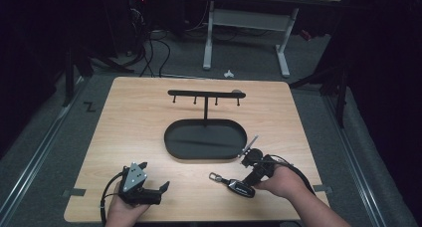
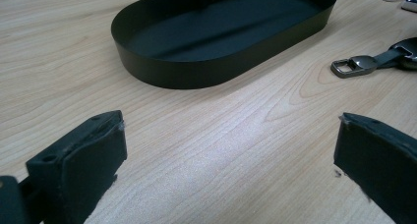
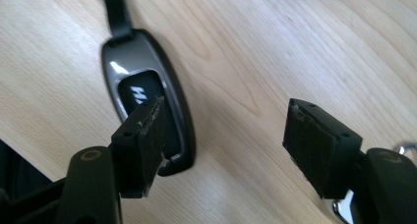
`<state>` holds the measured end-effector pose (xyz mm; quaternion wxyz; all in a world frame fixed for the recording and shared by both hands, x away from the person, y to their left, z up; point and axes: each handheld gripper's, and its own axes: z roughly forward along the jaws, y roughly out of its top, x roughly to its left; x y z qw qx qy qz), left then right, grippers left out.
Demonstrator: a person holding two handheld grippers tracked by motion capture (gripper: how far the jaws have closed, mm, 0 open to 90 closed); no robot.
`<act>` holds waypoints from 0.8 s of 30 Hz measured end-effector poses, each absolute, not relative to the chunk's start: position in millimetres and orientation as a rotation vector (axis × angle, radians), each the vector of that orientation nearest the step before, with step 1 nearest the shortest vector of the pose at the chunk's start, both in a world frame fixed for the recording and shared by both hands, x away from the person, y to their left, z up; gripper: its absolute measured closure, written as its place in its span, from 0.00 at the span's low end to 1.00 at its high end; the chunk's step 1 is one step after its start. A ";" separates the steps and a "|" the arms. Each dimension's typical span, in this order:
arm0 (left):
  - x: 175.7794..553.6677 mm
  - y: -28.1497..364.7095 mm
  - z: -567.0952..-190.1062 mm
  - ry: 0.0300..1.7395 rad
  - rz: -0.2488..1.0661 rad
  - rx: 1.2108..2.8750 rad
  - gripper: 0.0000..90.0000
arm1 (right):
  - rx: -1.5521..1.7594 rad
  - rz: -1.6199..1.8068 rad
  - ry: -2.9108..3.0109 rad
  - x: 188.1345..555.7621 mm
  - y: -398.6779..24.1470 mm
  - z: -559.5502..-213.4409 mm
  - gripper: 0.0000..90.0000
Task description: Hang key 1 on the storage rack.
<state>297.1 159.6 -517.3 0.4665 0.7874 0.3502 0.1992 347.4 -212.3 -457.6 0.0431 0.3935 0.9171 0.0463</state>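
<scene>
Car key lying loose on the surface, both grippers standing apart around nothing

From the left: our left gripper (image 1: 154, 179) rests near the front edge of the surface (image 1: 129, 122), its jaws spread wide with bare wood between them; ahead of it sits the black oval tray (image 2: 216, 69) under the hook stand (image 1: 205, 94). To the right, the car key (image 1: 241, 188) lies flat just short of the tray, its strap and metal clasp (image 2: 353, 67) pointing left. Our right gripper (image 3: 223, 140) hangs over the key's end, jaws apart, one pad above the fob and not pressing on it. We judge the fob light, stiff and glossy, so likely slippery; its long sides seem the surest hold, the strap being floppy. There is open room left and front of the key, though the tray wall and the front edge are close
</scene>
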 end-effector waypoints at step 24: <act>296.9 157.0 -517.3 0.831 0.474 1.952 0.00 | 1.022 0.160 2.926 358.6 -149.5 -479.3 0.30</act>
